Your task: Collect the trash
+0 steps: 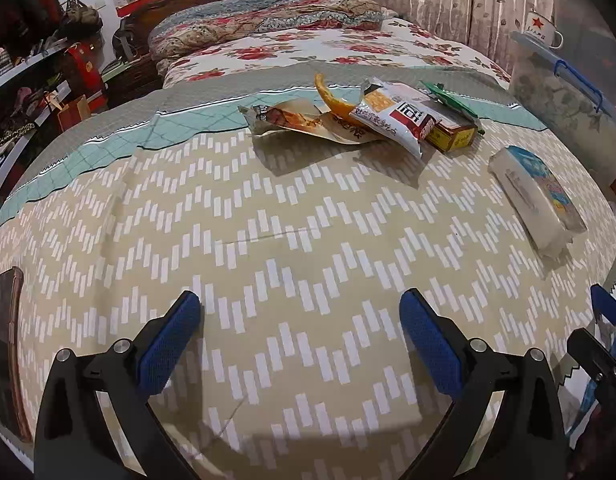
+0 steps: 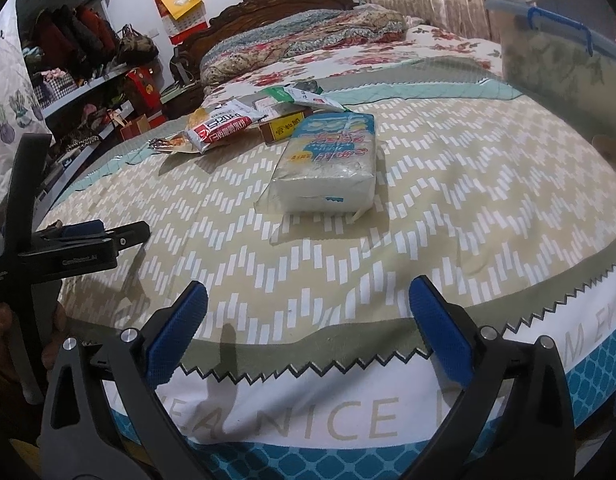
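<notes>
Left wrist view shows the left gripper (image 1: 299, 344) spread wide over the chevron bedspread (image 1: 267, 248), nothing between its blue pads. The right gripper (image 2: 308, 332) hangs just as wide and empty at the bed's near edge. Ahead lies a tissue pack (image 2: 328, 168); farther on, the trash sits untouched — a red-and-white snack wrapper (image 1: 396, 118), a flattened foil packet (image 1: 303, 122), an orange peel (image 1: 328, 94), a small yellow box (image 1: 454, 134). Collecting looks barely begun — everything is left to pick up.
</notes>
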